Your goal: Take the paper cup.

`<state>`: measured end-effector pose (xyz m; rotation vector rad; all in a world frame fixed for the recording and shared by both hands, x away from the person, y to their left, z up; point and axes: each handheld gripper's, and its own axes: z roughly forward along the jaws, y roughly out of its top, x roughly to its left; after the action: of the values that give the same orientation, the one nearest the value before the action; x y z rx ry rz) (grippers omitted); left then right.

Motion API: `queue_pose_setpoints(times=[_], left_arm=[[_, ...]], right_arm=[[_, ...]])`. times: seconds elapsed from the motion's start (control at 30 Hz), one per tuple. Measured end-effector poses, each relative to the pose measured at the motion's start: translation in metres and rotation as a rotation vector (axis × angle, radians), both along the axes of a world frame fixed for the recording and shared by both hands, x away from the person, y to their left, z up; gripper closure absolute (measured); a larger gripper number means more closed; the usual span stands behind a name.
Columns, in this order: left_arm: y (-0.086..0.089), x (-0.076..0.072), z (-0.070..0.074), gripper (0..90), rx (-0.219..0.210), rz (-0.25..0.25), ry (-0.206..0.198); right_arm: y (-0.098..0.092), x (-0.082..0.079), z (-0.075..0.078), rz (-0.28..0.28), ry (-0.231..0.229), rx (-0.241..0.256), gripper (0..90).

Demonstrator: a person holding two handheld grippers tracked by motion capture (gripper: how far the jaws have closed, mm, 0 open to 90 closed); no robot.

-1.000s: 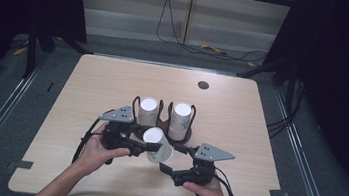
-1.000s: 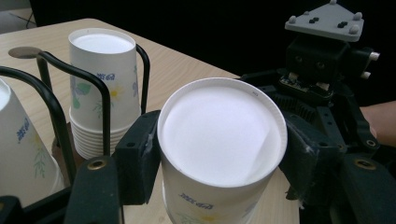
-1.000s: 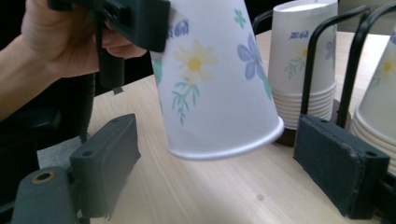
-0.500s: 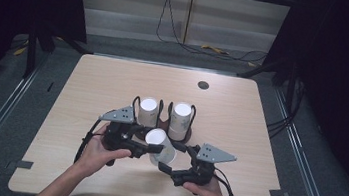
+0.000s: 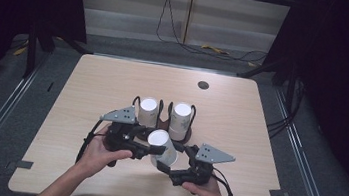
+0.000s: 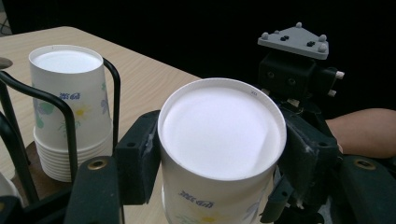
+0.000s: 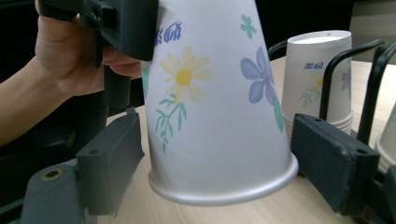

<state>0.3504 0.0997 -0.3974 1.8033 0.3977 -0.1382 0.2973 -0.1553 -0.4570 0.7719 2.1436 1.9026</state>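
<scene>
Cup point(image 5: 161, 146) sits upside down and tilted between both tools near the table's point(image 5: 240, 121) front edge in the high view, just before two racked cup stacks point(image 5: 160, 112). Seen from the left tool point(image 6: 219, 163), its pads clamp the cup point(image 6: 222, 140) near the closed base. From the right tool point(image 7: 217, 172), the jaws stand apart around the cup's point(image 7: 210, 102) rim, pads not visibly pressing.

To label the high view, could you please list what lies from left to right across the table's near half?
left gripper → held paper cup → right gripper, with the cup stacks in the black rack just behind them.
</scene>
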Motion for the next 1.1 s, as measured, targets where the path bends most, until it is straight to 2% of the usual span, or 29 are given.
queue_pose_setpoints(times=[0.17, 0.27, 0.37, 0.57, 0.73, 0.87, 1.0, 1.1], left_arm=[[-0.0027, 0.0001, -0.0028, 35.8, 0.012, -0.012, 0.009], [-0.0033, 0.0008, -0.0036, 35.8, 0.014, -0.015, 0.010], [-0.0028, 0.0013, -0.0042, 35.6, 0.016, -0.010, 0.008], [-0.0042, 0.0014, -0.0063, 34.1, 0.026, -0.013, -0.012], [-0.0054, 0.0013, -0.0079, 27.6, 0.055, -0.002, -0.031], [-0.0064, 0.0011, -0.0089, 26.2, 0.076, 0.007, -0.059], [-0.0055, 0.0019, -0.0083, 26.0, 0.068, 0.011, -0.077], [-0.0044, 0.0018, -0.0070, 25.5, 0.071, 0.014, -0.105]], right_arm=[[0.0015, 0.0012, -0.0021, 0.010, 0.009, 0.005, 16.9], [0.0019, 0.0016, -0.0036, 0.018, 0.008, -0.002, 24.3], [0.0015, 0.0026, -0.0037, 0.027, 0.009, -0.005, 27.0], [0.0010, 0.0044, -0.0051, 0.040, 0.028, -0.011, 29.6], [-0.0006, 0.0069, -0.0047, 0.026, 0.054, -0.035, 29.8], [-0.0020, 0.0080, -0.0046, 0.020, 0.070, -0.051, 29.8], [-0.0026, 0.0080, -0.0038, 0.034, 0.082, -0.076, 30.2], [-0.0037, 0.0088, -0.0026, 0.037, 0.084, -0.102, 30.3]])
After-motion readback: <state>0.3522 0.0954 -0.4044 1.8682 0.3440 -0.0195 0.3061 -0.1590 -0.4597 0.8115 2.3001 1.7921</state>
